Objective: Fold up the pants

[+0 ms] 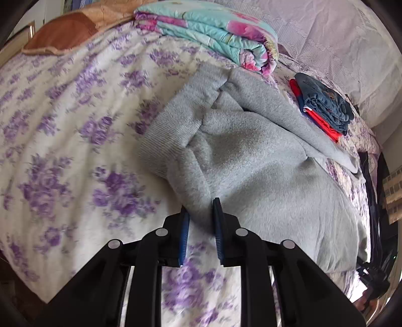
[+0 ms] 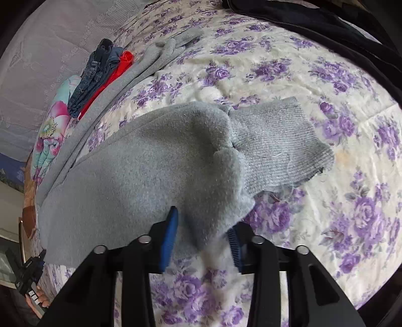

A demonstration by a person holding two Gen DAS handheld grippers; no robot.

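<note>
The grey fleece pants point(image 1: 251, 156) lie on a bed with a purple-flowered cover point(image 1: 62, 125). In the left wrist view my left gripper point(image 1: 201, 216) is shut on a fold of the grey cloth beside the ribbed waistband point(image 1: 163, 135). In the right wrist view my right gripper point(image 2: 201, 226) is shut on the pants point(image 2: 150, 161) near a ribbed leg cuff point(image 2: 281, 146), with cloth draped over the right finger. The other leg point(image 2: 140, 68) stretches away toward the far side of the bed.
A folded turquoise and pink quilt point(image 1: 213, 32) lies at the head of the bed. A stack of folded jeans point(image 1: 326, 100) on red clothing point(image 1: 321, 120) sits beside the pants. A dark garment point(image 2: 326, 22) lies at the bed's edge.
</note>
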